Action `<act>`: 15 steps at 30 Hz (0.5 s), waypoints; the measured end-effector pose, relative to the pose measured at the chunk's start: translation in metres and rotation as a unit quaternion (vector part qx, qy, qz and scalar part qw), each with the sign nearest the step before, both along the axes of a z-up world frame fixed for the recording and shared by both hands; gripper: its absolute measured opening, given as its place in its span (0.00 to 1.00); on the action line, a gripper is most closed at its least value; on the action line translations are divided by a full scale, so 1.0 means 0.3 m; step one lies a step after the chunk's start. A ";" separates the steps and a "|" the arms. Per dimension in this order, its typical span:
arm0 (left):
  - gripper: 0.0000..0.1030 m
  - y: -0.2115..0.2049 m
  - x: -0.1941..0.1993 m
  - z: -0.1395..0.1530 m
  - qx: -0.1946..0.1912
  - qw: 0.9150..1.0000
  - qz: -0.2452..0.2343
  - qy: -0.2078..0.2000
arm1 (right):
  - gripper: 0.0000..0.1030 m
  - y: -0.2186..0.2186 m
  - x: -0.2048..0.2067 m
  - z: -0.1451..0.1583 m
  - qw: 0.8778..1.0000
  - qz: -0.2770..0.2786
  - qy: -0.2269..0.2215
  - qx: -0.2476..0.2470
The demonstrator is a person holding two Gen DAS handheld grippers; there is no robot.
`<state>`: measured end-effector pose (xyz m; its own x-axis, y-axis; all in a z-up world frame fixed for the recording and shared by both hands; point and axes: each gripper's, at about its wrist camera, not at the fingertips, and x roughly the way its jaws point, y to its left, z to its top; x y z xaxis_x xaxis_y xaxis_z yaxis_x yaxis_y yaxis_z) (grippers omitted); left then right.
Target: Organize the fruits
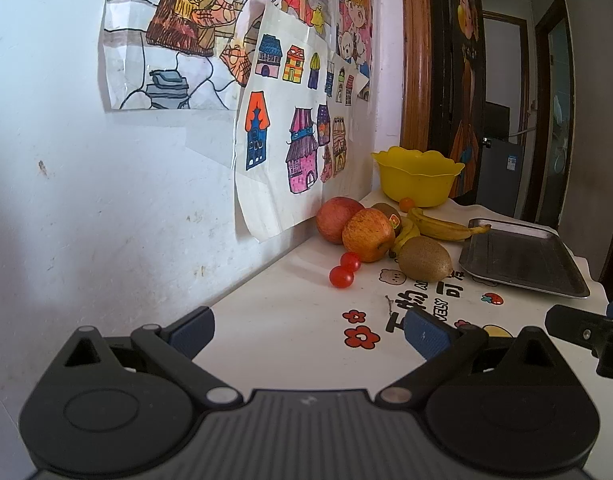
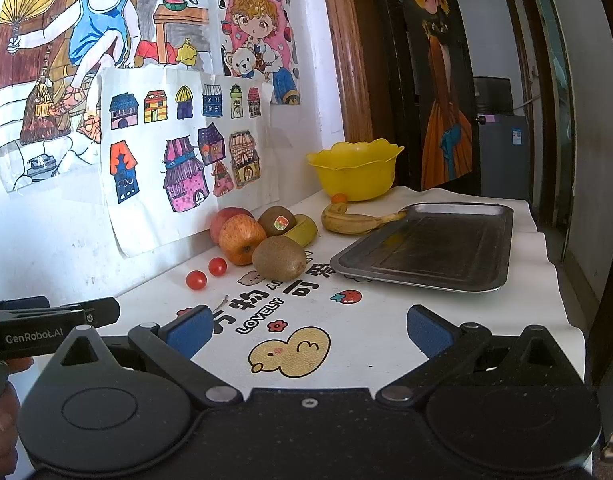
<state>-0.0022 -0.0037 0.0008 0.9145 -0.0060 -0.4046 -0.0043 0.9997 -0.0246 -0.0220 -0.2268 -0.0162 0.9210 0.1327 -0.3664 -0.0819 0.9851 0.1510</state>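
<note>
Your left tongs (image 1: 308, 332) are spread wide and empty, low over the near counter (image 1: 290, 332) beside the wall. Ahead of them, two cherry tomatoes (image 2: 206, 274) lie close together near the wall. Next come two apples (image 2: 241, 239), touching, the nearer with its stem end facing you. A kiwi (image 2: 279, 258) lies just right of them, long axis running left to right; a second, stickered kiwi (image 2: 277, 221) sits behind it, against a banana (image 2: 303, 231) that is partly hidden. Farther right a second banana (image 2: 360, 220) lies crosswise, its stem tip pointing right and touching the steel tray (image 2: 430, 280). An orange tomato (image 2: 339, 198) rests against the yellow bowl (image 2: 356, 172) behind. Your right tongs (image 2: 308, 332) are also spread, gripping nothing, before the tray.
</note>
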 end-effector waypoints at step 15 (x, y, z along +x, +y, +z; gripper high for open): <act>1.00 -0.002 -0.004 -0.002 -0.001 1.000 -0.005 0.002 | 0.99 -0.006 -0.003 0.002 1.000 -0.001 0.009 -0.003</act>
<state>-0.0034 -0.0041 0.0003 0.9130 -0.0164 -0.4076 0.0058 0.9996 -0.0272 -0.0228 -0.2285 -0.0156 0.9146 0.1283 -0.3834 -0.0770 0.9862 0.1463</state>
